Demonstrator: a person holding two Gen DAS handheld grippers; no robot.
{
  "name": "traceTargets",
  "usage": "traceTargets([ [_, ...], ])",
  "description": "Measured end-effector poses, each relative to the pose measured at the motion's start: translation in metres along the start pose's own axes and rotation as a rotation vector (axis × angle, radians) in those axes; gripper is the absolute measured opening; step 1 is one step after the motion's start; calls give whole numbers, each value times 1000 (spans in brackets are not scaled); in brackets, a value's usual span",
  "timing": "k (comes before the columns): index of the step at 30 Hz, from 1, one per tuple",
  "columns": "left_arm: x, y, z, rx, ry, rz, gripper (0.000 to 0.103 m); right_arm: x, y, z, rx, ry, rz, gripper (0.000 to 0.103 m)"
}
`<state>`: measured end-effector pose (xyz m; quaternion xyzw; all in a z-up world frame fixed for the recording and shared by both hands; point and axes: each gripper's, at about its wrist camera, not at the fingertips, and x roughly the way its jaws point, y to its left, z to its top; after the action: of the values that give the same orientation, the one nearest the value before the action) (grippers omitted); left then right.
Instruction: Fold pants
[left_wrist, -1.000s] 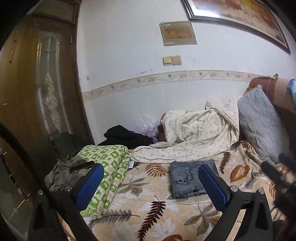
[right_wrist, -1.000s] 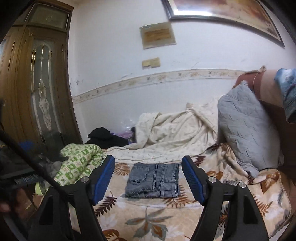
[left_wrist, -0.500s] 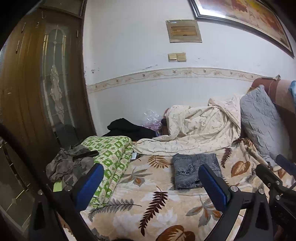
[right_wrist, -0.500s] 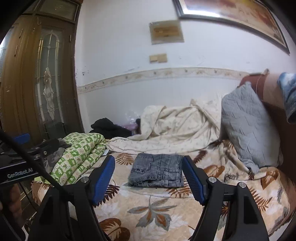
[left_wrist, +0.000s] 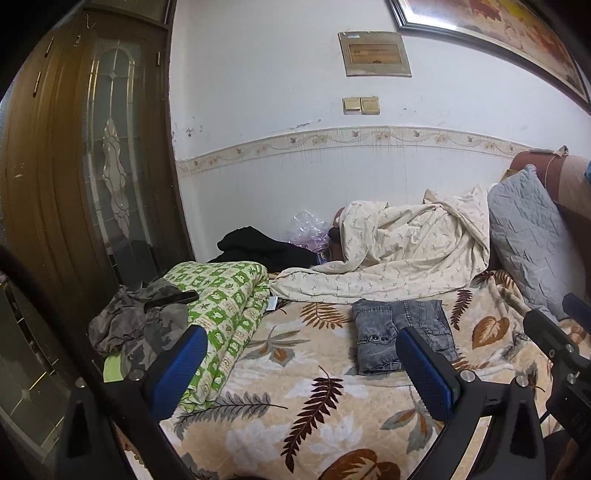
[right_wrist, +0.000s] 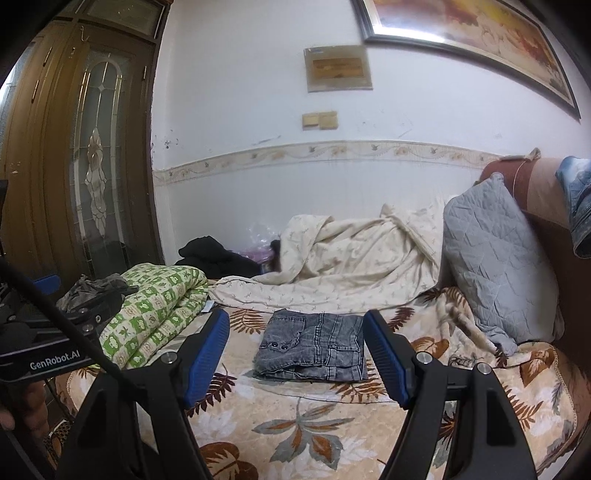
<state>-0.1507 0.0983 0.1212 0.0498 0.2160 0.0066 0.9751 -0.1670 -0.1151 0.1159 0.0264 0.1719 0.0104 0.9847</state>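
At the centre of the right wrist view I see the folded pants (right_wrist: 312, 345) lying flat on the leaf-print blanket (right_wrist: 295, 424) that covers the bed. The bundle's long axis runs left to right across the frame; the end with two rivets faces the left side, and the folded edge faces the lower edge of the frame. In the left wrist view the same pants (left_wrist: 400, 334) sit right of centre, with the long axis running from upper to lower frame.

I hold the right hand-held gripper (right_wrist: 295, 354) with jaws spread wide, empty, clear of the fabric. The left hand-held gripper (left_wrist: 301, 369) is likewise spread wide and empty, with its right finger overlapping the lower right corner of the pants in the picture.

The green quilt (left_wrist: 221, 314) lies at the left, just beside a grey garment (left_wrist: 138, 325). The cream duvet (right_wrist: 343, 258) is heaped behind the pants, next to the grey pillow (right_wrist: 495, 266). What the duvet covers I cannot make out. A denim item (right_wrist: 578, 206) at the right edge is cut off.
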Motion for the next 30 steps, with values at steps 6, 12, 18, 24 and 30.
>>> traceTargets([
  [6, 16, -2, -7, 3, 20, -2, 103, 14, 1, -3, -11, 19, -10, 75],
  [12, 32, -4, -13, -1, 43, -6, 103, 30, -2, -8, -10, 43, -23, 75],
  [18, 46, -7, -18, 3, 58, -13, 103, 46, -5, -12, -8, 66, -33, 75],
  [24, 57, -7, -18, 2, 64, -19, 103, 59, -9, -14, -5, 80, -44, 75],
  [30, 66, -9, -17, 2, 62, -34, 103, 70, -8, -13, -14, 87, -51, 75],
])
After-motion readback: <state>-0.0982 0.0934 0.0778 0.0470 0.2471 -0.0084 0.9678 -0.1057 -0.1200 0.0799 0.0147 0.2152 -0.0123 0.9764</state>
